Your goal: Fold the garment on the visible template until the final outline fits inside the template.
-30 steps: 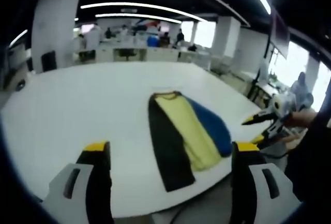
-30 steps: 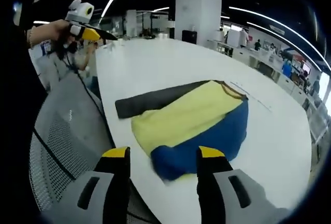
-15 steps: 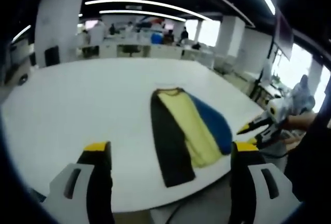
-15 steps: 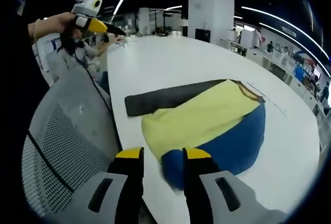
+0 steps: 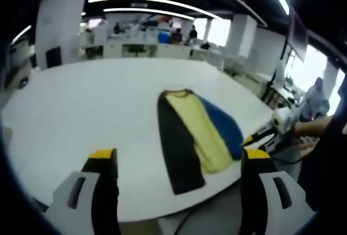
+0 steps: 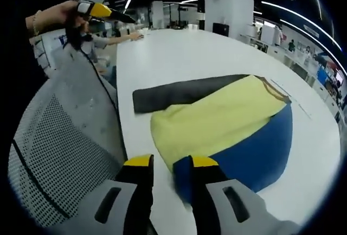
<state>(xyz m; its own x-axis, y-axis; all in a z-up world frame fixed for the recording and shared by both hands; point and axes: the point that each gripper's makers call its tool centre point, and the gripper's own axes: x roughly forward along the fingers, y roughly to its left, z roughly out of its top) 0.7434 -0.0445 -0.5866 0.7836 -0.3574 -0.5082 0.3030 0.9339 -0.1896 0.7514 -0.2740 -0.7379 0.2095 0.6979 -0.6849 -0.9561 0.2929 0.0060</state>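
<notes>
The garment [image 5: 196,132], yellow, blue and black, lay near the white table [image 5: 81,110]'s edge. The left gripper [image 5: 179,162] hung above the table, jaws spread wide and empty. The right gripper [image 6: 169,162] sat at the blue hem, jaws nearly together; whether they pinched cloth, I couldn't tell.

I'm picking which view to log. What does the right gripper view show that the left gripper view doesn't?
Right gripper view alone: a grey mesh chair beside the table, with the right claw at the garment's blue hem. Left gripper view alone: the left claw wide open, above the table. Both share the white table and the black, yellow and blue garment.
</notes>
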